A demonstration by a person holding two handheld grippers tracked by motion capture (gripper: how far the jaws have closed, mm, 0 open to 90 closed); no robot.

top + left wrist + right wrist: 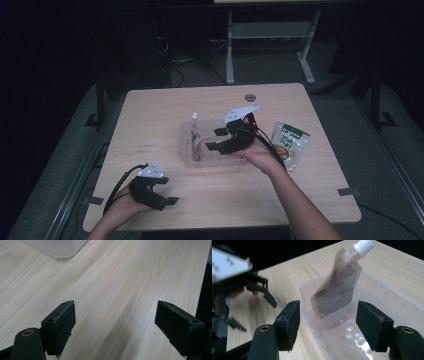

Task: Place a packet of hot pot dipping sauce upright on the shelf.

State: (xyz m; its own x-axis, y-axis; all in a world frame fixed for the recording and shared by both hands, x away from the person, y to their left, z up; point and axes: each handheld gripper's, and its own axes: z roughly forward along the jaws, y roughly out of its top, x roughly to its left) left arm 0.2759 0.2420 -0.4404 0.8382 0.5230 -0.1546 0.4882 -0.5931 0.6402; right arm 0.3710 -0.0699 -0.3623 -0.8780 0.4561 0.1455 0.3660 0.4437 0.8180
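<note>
A clear plastic bin (pixel 183 142) sits at the middle of the wooden table (pixel 165 107). Inside it a spouted pouch (pixel 195 131) stands tilted against the left wall, white cap up. My right gripper (pixel 215 138) hovers over the bin, open, jaws pointing left toward the pouch. In the right gripper view the pouch (pixel 337 290) stands just beyond the gripper (pixel 328 325), with nothing touching the pads, and the bin's rim (pixel 387 292) runs off to the right. Near the table's front left my left gripper (pixel 168 191) rests open and empty, as the left gripper view (pixel 115 322) confirms over bare wood.
A green-topped snack packet (pixel 290 145) lies flat just right of the bin. A round grommet (pixel 250 97) is set in the table's far edge. A corner of the bin (pixel 57 247) shows ahead of the left gripper. Desk legs and cables stand on the dark floor behind.
</note>
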